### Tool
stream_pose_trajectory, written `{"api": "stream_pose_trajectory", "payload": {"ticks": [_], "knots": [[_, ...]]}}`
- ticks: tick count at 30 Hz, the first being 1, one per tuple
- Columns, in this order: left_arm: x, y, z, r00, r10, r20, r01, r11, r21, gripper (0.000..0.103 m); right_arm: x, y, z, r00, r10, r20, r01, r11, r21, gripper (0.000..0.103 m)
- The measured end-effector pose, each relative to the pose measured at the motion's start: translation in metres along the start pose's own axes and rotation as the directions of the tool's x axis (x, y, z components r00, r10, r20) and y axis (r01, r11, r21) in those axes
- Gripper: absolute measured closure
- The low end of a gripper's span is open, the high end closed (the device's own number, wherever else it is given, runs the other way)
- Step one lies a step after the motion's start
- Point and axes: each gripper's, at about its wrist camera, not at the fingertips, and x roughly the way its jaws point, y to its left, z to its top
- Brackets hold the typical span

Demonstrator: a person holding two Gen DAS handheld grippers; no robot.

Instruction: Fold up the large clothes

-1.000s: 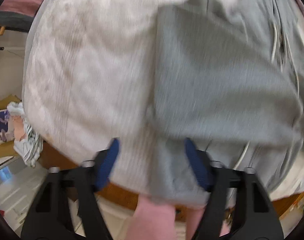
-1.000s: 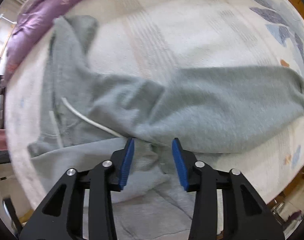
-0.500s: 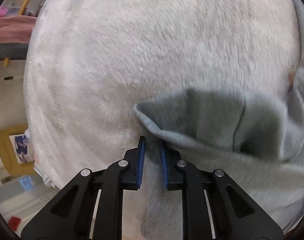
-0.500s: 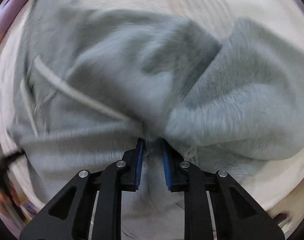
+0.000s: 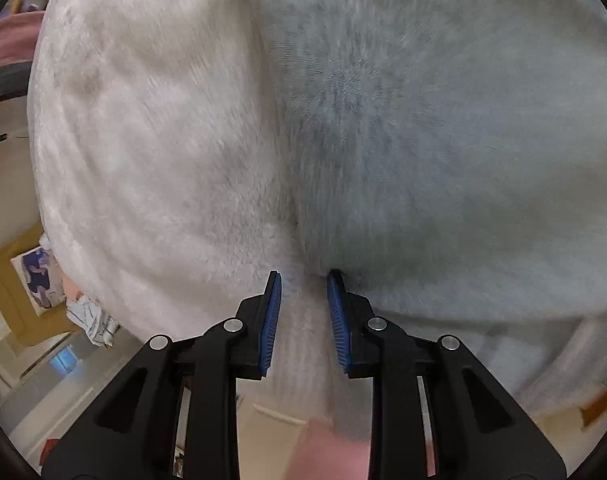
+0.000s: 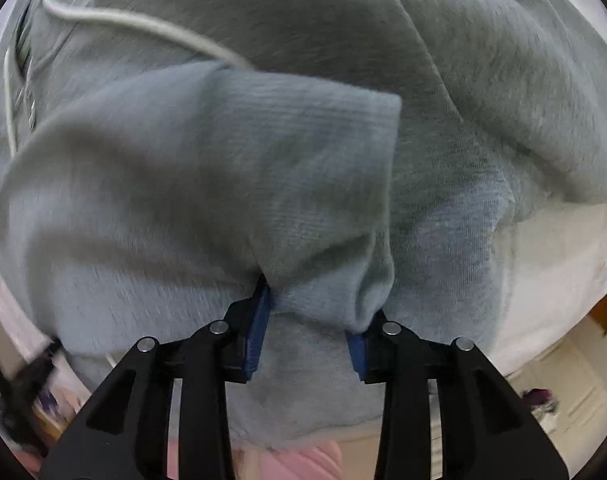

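Left wrist view: the left gripper (image 5: 304, 280) enters from 6 o'clock with its blue-padded fingers (image 5: 270, 322) set a narrow gap apart. A strip of pale fabric runs through that gap, but the pads do not visibly press on it, so whether anything is held cannot be told. The grey hoodie (image 5: 443, 140) fills the field from 12 to 4 o'clock, its blurred edge running down to the tip of the finger at the 3 o'clock side. The cream blanket (image 5: 151, 140) covers the field from 8 to 12 o'clock and lies under the hoodie. At 8 o'clock, beyond the blanket's edge, a crumpled patterned cloth (image 5: 89, 316) and a brown box (image 5: 19, 280) sit on the floor.

Right wrist view: the right gripper (image 6: 309, 312) enters from 6 o'clock with its jaws moderately parted. A ribbed cuff (image 6: 287, 168) and its sleeve drape over and between the fingers; the tips are partly buried in cloth, so a firm grip cannot be confirmed. The grey hoodie (image 6: 483, 64) occupies nearly the whole view, bunched in heavy folds from 12 to 3 o'clock. A white drawstring (image 6: 143, 24) curves across the fabric at 11 o'clock. The cream blanket (image 6: 555, 264) shows at 3 to 4 o'clock, beneath the garment.
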Motion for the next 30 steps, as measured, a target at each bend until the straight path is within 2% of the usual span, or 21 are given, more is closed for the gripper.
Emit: {"api": "stream_pose_trajectory", "payload": {"ticks": [1,3,6,7,8,9,10,11,12,14,17,21,26,30], "knots": [[0.0,-0.004,-0.002,0.999,0.025,0.034,-0.026,1.0,0.015,0.078,-0.003,0.001,0.0,1.0,-0.01,-0.007,0.01,1.0,0.004,0.07],[-0.006,-0.004,-0.004,0.998,0.046,0.045,-0.047,0.999,0.019,0.078,-0.013,0.001,-0.004,1.0,-0.026,-0.004,0.026,1.0,0.005,0.071],[-0.02,0.006,-0.012,0.998,-0.023,0.052,0.025,0.999,-0.029,0.077,-0.031,0.0,-0.01,1.0,0.011,0.02,-0.011,1.0,0.001,0.071],[-0.027,0.013,-0.014,0.997,-0.059,0.059,0.061,0.997,-0.045,0.063,-0.04,0.001,-0.013,0.999,0.03,0.033,-0.03,0.999,-0.01,0.071],[-0.035,0.021,-0.017,0.993,-0.093,0.075,0.097,0.994,-0.055,0.036,-0.052,0.002,-0.016,0.998,0.042,0.053,-0.041,0.999,-0.026,0.069],[-0.041,0.024,-0.019,0.99,-0.108,0.093,0.114,0.992,-0.06,0.026,-0.061,0.001,-0.016,0.997,0.043,0.068,-0.041,0.999,-0.035,0.068],[-0.051,0.028,-0.023,0.986,-0.113,0.124,0.121,0.991,-0.061,0.021,-0.073,0.003,-0.02,0.995,0.048,0.092,-0.043,0.998,-0.053,0.067],[-0.06,0.031,-0.026,0.983,-0.107,0.146,0.116,0.992,-0.052,0.021,-0.083,0.004,-0.025,0.992,0.059,0.11,-0.051,0.996,-0.07,0.058],[-0.065,0.035,-0.028,0.982,-0.109,0.154,0.116,0.992,-0.042,0.021,-0.096,0.006,-0.03,0.988,0.079,0.131,-0.068,0.994,-0.09,0.037],[-0.082,0.037,-0.033,0.975,-0.136,0.173,0.145,0.989,-0.039,0.021,-0.114,0.006,-0.041,0.98,0.098,0.173,-0.08,0.991,-0.104,0.019],[-0.109,0.037,-0.039,0.963,-0.175,0.207,0.188,0.981,-0.044,0.021,-0.138,0.001,-0.052,0.976,0.096,0.193,-0.074,0.99,-0.121,0.015],[-0.155,0.022,-0.048,0.945,-0.187,0.269,0.206,0.978,-0.043,0.021,-0.164,-0.002,-0.067,0.97,0.113,0.217,-0.087,0.988,-0.127,0.014],[-0.222,0.019,-0.066,0.907,-0.178,0.383,0.211,0.976,-0.046,0.021,-0.175,0.014,-0.088,0.955,0.164,0.247,-0.129,0.98,-0.152,0.014],[-0.254,0.022,-0.089,0.881,-0.174,0.44,0.219,0.974,-0.054,0.021,-0.193,0.003,-0.109,0.944,0.187,0.273,-0.14,0.973,-0.182,0.014]]}}
